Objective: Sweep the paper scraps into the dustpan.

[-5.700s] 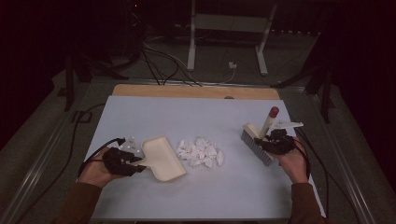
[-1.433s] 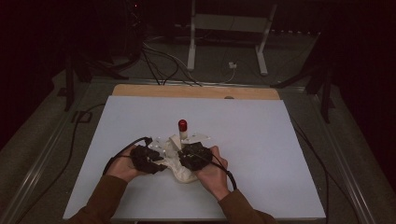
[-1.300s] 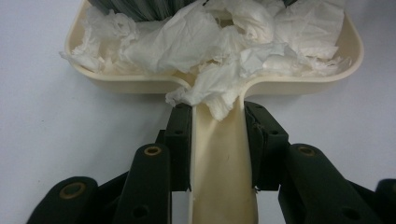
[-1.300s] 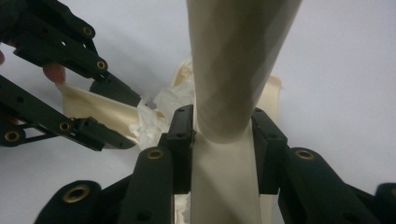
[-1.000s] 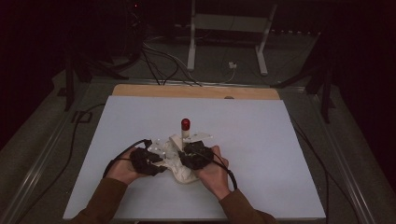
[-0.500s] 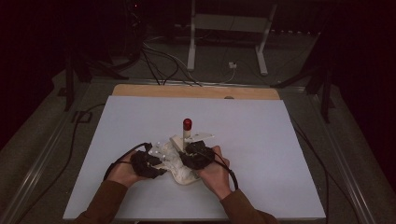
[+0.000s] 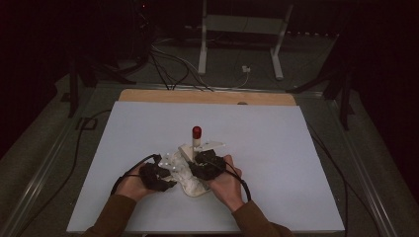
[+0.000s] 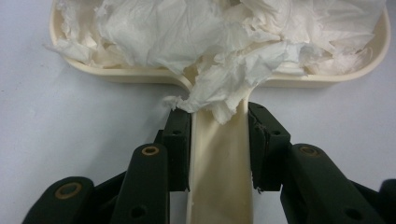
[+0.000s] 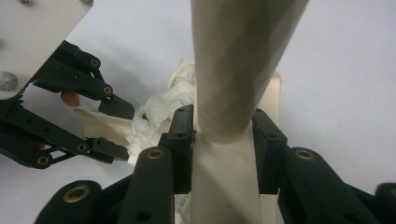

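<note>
Crumpled soft tissue paper (image 8: 196, 32) in smooth cream plastic dustpan (image 8: 219, 168); matt black tongs (image 8: 219, 135)

Dim room, grey floor (image 7: 44, 148), cables (image 7: 168, 64), white table (image 7: 276, 163).

Dustpan (image 8: 219, 177) cream, plain. Tissue (image 8: 196, 32) white, crumpled, upper half of frame. Brush (image 7: 196, 143) handle cream w/ red tip (image 7: 196, 131), centre frame. Both claws black, brass-coloured rivets. Desk (image 7: 276, 148) pale blue-grey, wood strip along far edge. Sleeves brown.
</note>
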Available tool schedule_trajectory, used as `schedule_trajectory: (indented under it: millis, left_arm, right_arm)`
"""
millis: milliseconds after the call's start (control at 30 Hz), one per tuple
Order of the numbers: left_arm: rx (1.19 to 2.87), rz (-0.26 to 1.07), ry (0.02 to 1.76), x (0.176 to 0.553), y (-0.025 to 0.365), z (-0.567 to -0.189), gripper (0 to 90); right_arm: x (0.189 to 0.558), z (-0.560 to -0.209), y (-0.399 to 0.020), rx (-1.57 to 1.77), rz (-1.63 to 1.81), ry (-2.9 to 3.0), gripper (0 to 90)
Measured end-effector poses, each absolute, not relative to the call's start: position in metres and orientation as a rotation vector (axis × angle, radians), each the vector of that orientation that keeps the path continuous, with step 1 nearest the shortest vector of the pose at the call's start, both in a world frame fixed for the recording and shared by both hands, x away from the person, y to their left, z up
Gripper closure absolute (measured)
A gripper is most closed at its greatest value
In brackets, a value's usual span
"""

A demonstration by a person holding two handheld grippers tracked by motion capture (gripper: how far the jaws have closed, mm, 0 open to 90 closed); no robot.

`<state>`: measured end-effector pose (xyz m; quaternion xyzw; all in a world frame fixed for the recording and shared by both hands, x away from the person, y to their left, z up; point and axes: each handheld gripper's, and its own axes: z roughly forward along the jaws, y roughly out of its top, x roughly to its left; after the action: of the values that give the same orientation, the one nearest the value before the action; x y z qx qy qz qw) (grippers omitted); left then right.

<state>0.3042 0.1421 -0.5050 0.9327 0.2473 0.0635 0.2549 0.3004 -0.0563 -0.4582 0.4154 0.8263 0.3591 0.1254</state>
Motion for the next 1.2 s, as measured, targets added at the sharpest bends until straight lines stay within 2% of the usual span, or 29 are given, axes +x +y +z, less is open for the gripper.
schedule_trajectory:
  millis: [167, 533, 1200]
  left_arm:
    - [2.535, 0.200, 0.674, 0.302, 0.139, -0.506, 63.3]
    - [2.529, 0.222, 0.652, 0.298, 0.141, -0.506, 66.7]
    - [2.386, 0.302, 0.607, 0.287, 0.154, -0.505, 66.9]
  right_arm:
    - [0.301, -0.458, -0.056, 1.209, 1.047, 2.408, 66.6]
    - [0.305, -0.453, -0.060, 1.191, 1.041, 2.417, 66.4]
    - [0.314, -0.422, -0.087, 1.183, 1.120, 2.327, 66.6]
